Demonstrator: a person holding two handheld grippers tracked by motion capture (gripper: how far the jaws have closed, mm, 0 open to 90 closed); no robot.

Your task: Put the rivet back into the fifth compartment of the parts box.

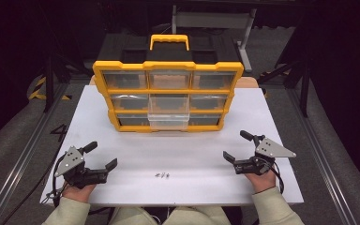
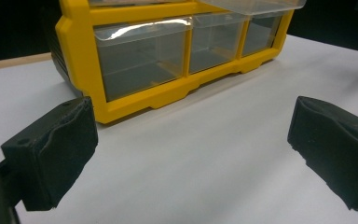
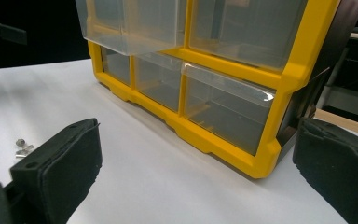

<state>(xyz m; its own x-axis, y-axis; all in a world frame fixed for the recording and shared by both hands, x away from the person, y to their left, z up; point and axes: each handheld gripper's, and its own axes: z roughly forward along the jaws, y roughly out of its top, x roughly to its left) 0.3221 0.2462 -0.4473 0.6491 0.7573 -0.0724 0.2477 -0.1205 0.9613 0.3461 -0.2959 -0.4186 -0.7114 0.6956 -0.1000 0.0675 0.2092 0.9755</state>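
Observation:
A yellow and black drawer organizer [image 1: 168, 65] stands at the back middle of the white table [image 1: 122, 145]. Its clear centre drawer [image 1: 168, 116] in the middle row is pulled out over the bottom row. A few small metal screws [image 1: 162, 176] lie near the front edge, between my hands. My left gripper [image 1: 102, 154] rests open at front left, nothing between its jaws. My right gripper [image 1: 235, 145] is open at front right, also holding nothing. The left gripper view has the open left gripper [image 2: 191, 154] facing the organizer [image 2: 135, 70]. The right gripper view shows the screws [image 3: 23, 147] to the left of the right gripper [image 3: 196, 172].
Bare white table lies between the organizer and both grippers. The other clear drawers [image 3: 223, 107] sit closed in the frame. Dark floor, metal rails [image 1: 23, 154] and stands surround the table.

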